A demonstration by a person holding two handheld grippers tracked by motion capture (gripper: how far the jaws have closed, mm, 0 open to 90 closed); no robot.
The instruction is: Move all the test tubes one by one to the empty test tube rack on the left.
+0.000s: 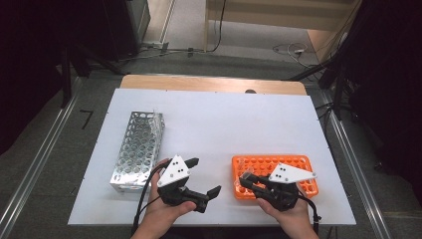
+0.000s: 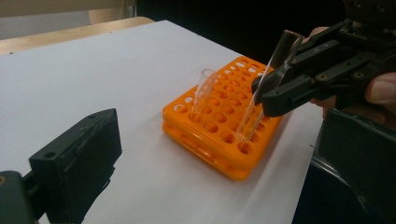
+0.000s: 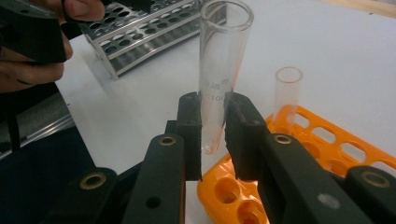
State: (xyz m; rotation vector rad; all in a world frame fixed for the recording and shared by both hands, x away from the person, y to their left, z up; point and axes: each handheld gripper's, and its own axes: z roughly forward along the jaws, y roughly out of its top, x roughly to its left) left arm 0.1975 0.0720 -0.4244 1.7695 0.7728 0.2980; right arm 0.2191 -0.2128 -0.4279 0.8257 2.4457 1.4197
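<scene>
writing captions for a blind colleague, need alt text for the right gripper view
The right gripper clamps a clear glass test tube upright between its black jaws, above the corner of an orange rack. A second tube stands in that rack; a metal rack lies beyond on the white table.

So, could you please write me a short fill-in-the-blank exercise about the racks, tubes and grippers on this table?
1. The right gripper is shut on a clear glass ____.
2. A second clear tube stands in the ____ plastic rack.
3. The perforated metal rack lies on the person's ____ side.
4. The left gripper's jaws are ____.

Missing words: test tube; orange; left; open
</scene>
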